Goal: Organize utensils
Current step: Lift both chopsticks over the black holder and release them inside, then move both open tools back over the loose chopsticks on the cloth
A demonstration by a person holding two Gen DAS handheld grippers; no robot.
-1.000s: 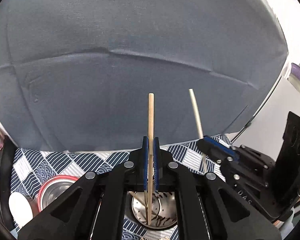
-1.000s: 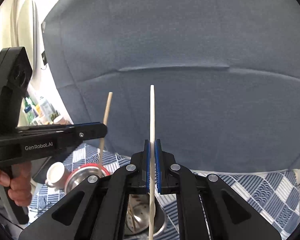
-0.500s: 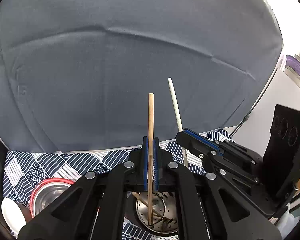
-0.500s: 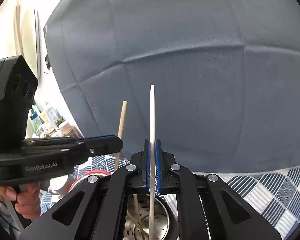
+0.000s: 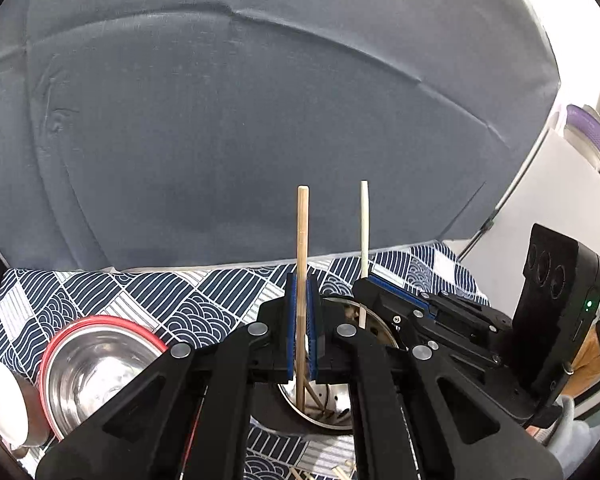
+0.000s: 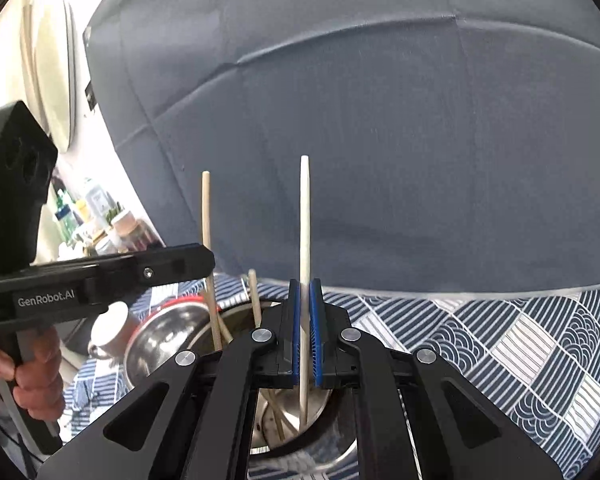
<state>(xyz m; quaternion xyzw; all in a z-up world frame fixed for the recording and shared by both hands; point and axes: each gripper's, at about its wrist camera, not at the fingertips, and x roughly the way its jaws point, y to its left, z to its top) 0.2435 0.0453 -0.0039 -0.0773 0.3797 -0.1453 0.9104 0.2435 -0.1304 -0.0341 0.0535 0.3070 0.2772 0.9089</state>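
Note:
My left gripper (image 5: 302, 280) is shut on a wooden chopstick (image 5: 302, 232), held upright with its lower end inside a perforated steel utensil holder (image 5: 324, 416). My right gripper (image 6: 305, 286) is shut on a white chopstick (image 6: 304, 216), also upright with its lower end inside the same holder (image 6: 300, 428). The two grippers sit side by side over the holder; each shows in the other's view, the right gripper (image 5: 364, 284) and the left gripper (image 6: 208, 260). Several wooden chopsticks (image 6: 254, 296) stand in the holder.
A steel bowl with a red rim (image 5: 96, 364) and a white cup (image 5: 0, 396) stand left of the holder on a blue patterned cloth (image 5: 148, 296). A grey fabric backdrop (image 5: 260, 120) rises behind. Loose chopstick ends (image 5: 340, 472) lie near the front edge.
Both grippers have lowered over the holder, so the chopsticks reach deeper into it and more tablecloth shows. Both stay shut on their chopsticks.

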